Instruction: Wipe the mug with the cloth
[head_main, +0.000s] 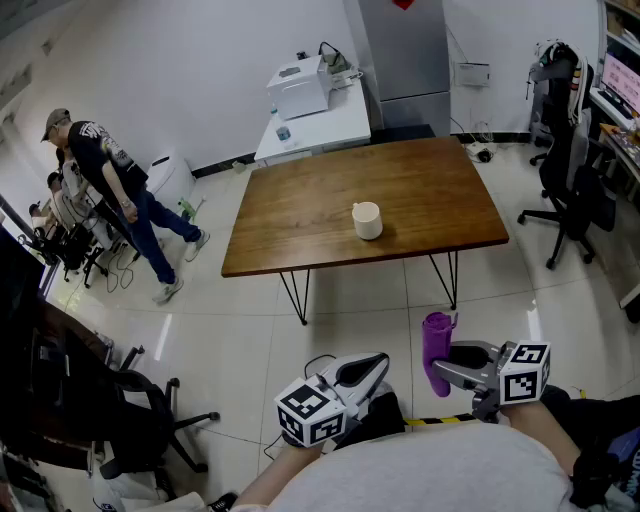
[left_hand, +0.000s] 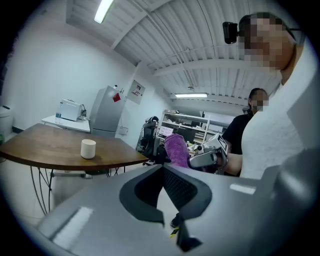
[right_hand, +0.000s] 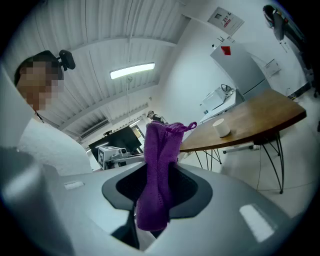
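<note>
Two tools are up in front of your chest, both hovering over the tiled floor on the near side of the surface. Your left tool has its jaws pressed together, tip to tip, with nothing caught between them. Your right tool is a different story: its jaws are clamped on the purple cloth. The cloth is bunched into a thick roll. One end stands up above the jaws and the other hangs below them. A loose thread curls off the top edge.

Out ahead, the mug sits upright on the brown wooden surface, a pale cup standing alone, toward the near edge and a little right of centre. It is well apart from both tools, and neither tool touches it. From the right gripper view it shows small and far off, past the top of the cloth.

Around you, a white printer rests on a white desk behind the surface. A dark office chair stands at the right. Off to the left, a person in dark clothes leans forward near the wall.
</note>
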